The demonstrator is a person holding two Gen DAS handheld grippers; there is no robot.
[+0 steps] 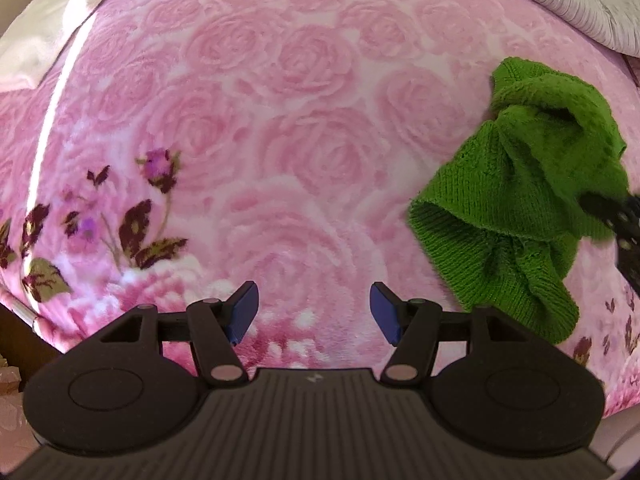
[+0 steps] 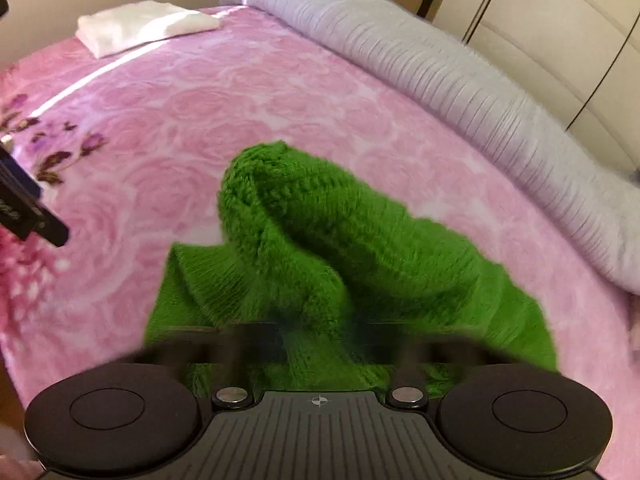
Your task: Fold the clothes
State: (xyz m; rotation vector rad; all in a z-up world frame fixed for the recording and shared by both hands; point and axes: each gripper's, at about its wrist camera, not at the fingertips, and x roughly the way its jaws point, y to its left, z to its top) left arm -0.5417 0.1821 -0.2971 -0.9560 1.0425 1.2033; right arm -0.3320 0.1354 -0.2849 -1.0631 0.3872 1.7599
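R gripper [image 2: 320, 344] pinched shut on green knit garment [image 2: 320, 240]; bunch trails fwd from its tips, sagging onto pink blanket [image 2: 160, 120]. L gripper [image 1: 314, 312] wide open, empty; garment lies to its right, well apart. R nearer.

The green garment [image 2: 320, 248] is chunky knitted yarn, matt and rough, with ribbed edges. The pink blanket [image 1: 280, 100] is plush fleece embossed with roses, soft and faintly shiny. The left gripper [image 1: 314, 316] is matt black plastic with blue pads [image 1: 244, 312] and small bright metal pivots. The lilac cover [image 2: 460, 80] looks like pleated cloth, though blurred.
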